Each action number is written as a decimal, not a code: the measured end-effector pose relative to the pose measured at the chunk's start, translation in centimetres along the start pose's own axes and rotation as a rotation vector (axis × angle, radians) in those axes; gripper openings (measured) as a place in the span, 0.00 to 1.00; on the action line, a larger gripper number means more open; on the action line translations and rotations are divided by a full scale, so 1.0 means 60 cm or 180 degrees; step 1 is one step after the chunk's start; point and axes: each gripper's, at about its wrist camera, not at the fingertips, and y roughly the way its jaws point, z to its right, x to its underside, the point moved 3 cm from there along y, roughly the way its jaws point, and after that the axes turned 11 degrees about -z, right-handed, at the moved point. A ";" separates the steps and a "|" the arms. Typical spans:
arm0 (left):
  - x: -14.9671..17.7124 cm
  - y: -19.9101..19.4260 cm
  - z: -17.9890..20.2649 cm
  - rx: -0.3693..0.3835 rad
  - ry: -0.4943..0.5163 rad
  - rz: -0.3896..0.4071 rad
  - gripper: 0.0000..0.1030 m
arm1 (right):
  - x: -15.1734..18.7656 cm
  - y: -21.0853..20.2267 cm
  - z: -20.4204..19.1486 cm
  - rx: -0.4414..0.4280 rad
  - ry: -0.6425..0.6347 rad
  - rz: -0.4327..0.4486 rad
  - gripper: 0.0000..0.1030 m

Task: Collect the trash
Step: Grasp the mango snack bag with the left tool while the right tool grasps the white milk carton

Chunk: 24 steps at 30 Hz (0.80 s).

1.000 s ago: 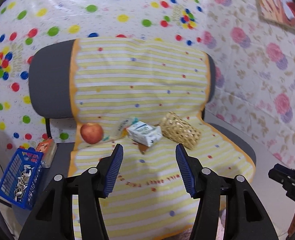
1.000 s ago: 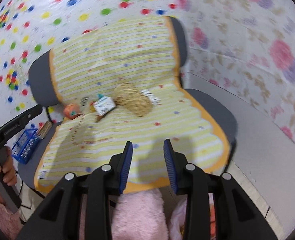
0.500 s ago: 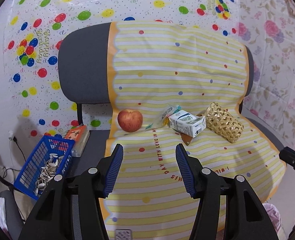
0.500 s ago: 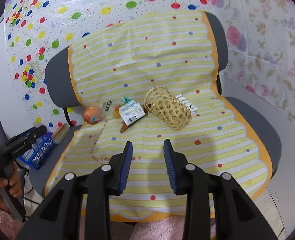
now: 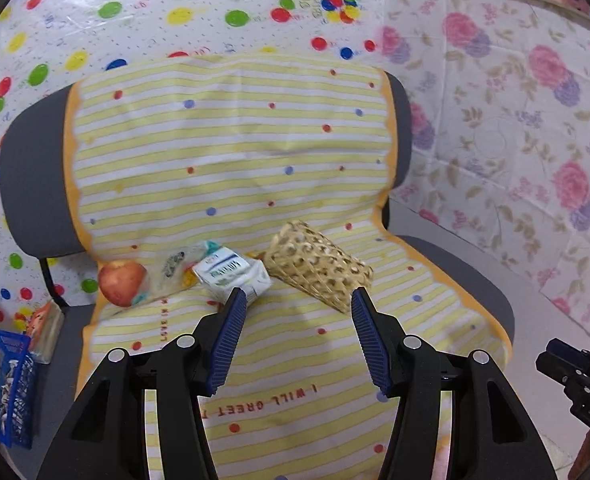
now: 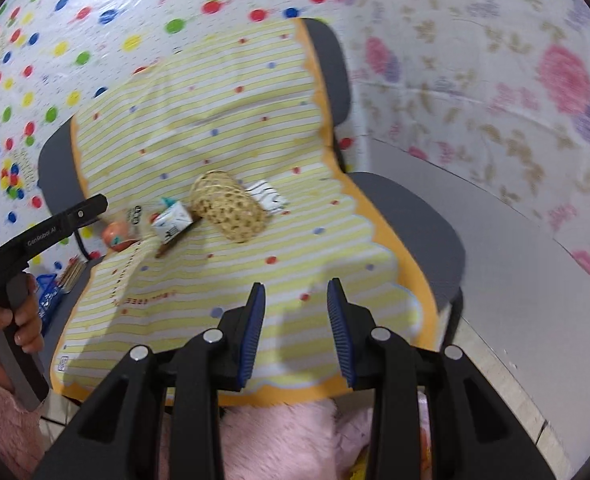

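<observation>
A white milk carton point(image 5: 233, 272) lies on the striped cloth point(image 5: 295, 360) over a grey chair, with a crumpled clear wrapper point(image 5: 175, 266) on its left and a woven basket point(image 5: 319, 266) lying on its side on its right. My left gripper point(image 5: 297, 298) is open and empty, just in front of the carton and basket. In the right wrist view the carton point(image 6: 172, 221), basket point(image 6: 229, 206) and a small white wrapper point(image 6: 269, 197) lie far ahead. My right gripper point(image 6: 295, 290) is open and empty over the seat's front.
A red apple point(image 5: 121, 282) sits left of the wrapper. A blue crate point(image 5: 3, 384) and an orange box point(image 5: 45, 330) stand left of the chair seat. Dotted and floral sheets cover the walls behind. Pink fluffy fabric point(image 6: 279, 436) lies below the seat's front edge.
My left gripper has moved closer to the carton and basket and swung to the right. My right gripper has drawn back and turned, so the items look farther off.
</observation>
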 end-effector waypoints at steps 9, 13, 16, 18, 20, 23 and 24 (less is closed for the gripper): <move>0.046 -0.010 -0.133 -0.0360 -0.0275 -0.0074 0.66 | -0.019 0.040 -0.055 -0.0078 -0.0169 0.0032 0.37; 0.043 0.012 -0.203 -0.0532 -0.0440 -0.0124 0.66 | -0.044 0.067 -0.086 -0.0156 -0.0300 0.0025 0.43; 0.033 0.045 -0.232 -0.0537 -0.0485 -0.0126 0.66 | -0.067 0.100 -0.101 -0.0153 -0.0375 -0.0043 0.43; 0.020 0.077 -0.243 -0.0518 -0.0465 -0.0170 0.66 | -0.084 0.122 -0.111 -0.0151 -0.0408 -0.0094 0.44; 0.005 0.103 -0.251 -0.0515 -0.0416 -0.0176 0.66 | -0.100 0.141 -0.121 -0.0152 -0.0450 -0.0124 0.49; -0.021 0.151 -0.266 -0.0461 -0.0330 -0.0226 0.66 | -0.121 0.166 -0.131 -0.0143 -0.0483 -0.0169 0.50; -0.025 0.163 -0.268 -0.0436 -0.0307 -0.0251 0.66 | -0.126 0.172 -0.132 -0.0136 -0.0482 -0.0176 0.50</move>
